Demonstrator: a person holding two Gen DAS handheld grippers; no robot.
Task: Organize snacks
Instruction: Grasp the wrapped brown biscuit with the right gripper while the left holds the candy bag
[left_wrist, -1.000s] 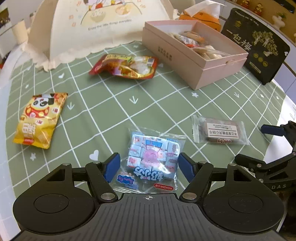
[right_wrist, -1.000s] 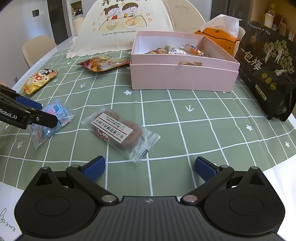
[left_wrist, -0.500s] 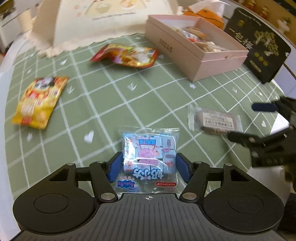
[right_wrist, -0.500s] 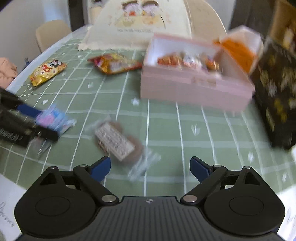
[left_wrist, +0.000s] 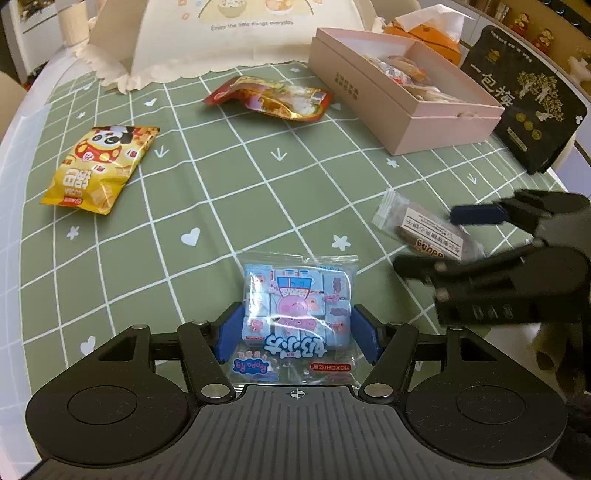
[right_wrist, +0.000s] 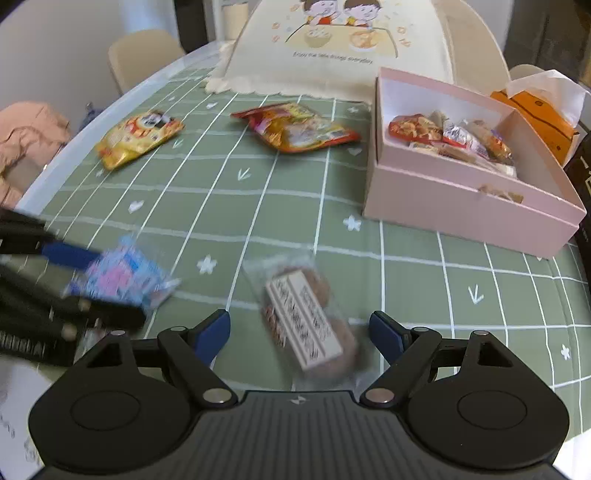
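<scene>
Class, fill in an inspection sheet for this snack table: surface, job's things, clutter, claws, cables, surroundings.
Surface: green grid tablecloth.
Job's things: blue Peppa Pig packet; brown biscuit packet; yellow panda bag; red pouch; open pink box already holding snacks.
Clutter: orange tissue box; black bag; cream mesh cover.
Claws: left claw closed on the Peppa Pig packet; right claw open, astride the biscuit packet.
Cables: nothing seen.
Surroundings: beige chair.
</scene>
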